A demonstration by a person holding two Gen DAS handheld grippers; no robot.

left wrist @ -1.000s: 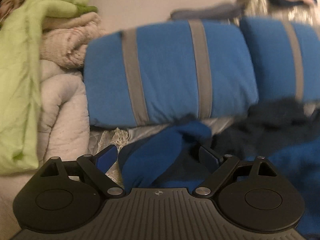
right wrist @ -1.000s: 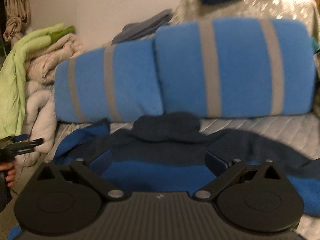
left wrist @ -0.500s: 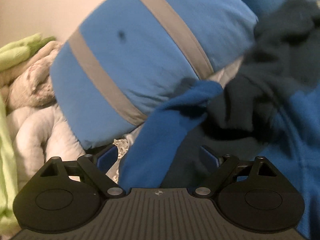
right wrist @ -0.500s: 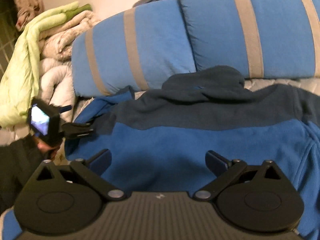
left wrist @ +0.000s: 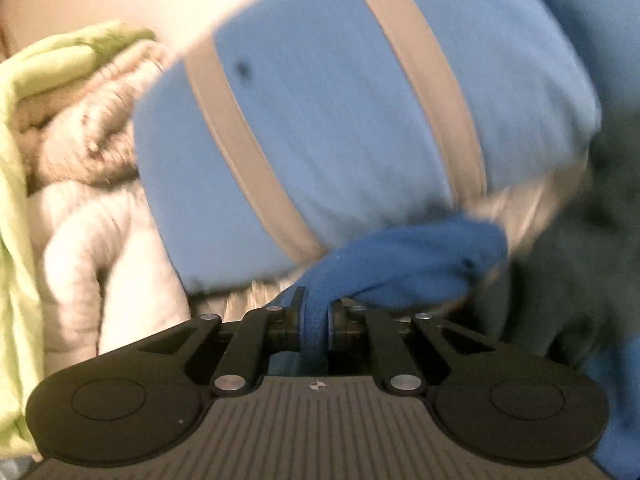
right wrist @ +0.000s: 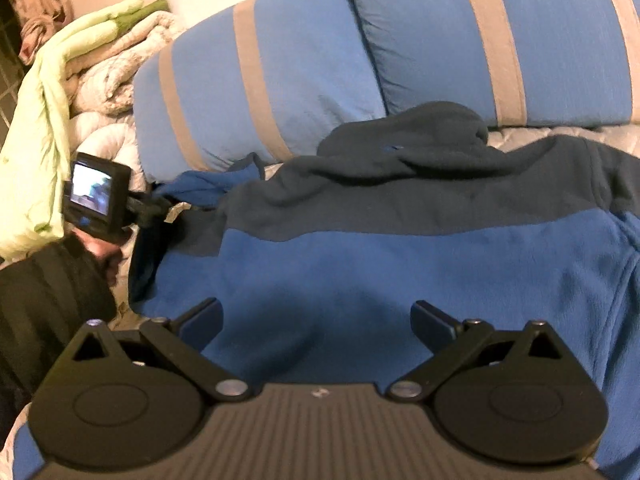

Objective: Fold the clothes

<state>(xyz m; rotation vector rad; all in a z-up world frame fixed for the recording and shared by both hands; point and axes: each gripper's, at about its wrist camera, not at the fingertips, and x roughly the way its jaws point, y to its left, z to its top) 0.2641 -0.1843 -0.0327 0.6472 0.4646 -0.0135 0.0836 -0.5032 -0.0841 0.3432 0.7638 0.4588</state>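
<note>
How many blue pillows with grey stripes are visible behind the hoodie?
2: the left pillow lies nearer the folded blankets; the right pillow sits behind the hoodie. More may lie outside the frame.

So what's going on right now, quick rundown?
Left gripper shut on the hoodie sleeve. Right gripper open over the hoodie. Striped pillows close behind.

Left gripper [left wrist: 316, 320] jaws clamped; right gripper [right wrist: 318, 322] jaws spread

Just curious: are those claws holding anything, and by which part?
The left gripper pinches the blue sleeve of the hoodie; the right gripper is open, holding nothing.
</note>
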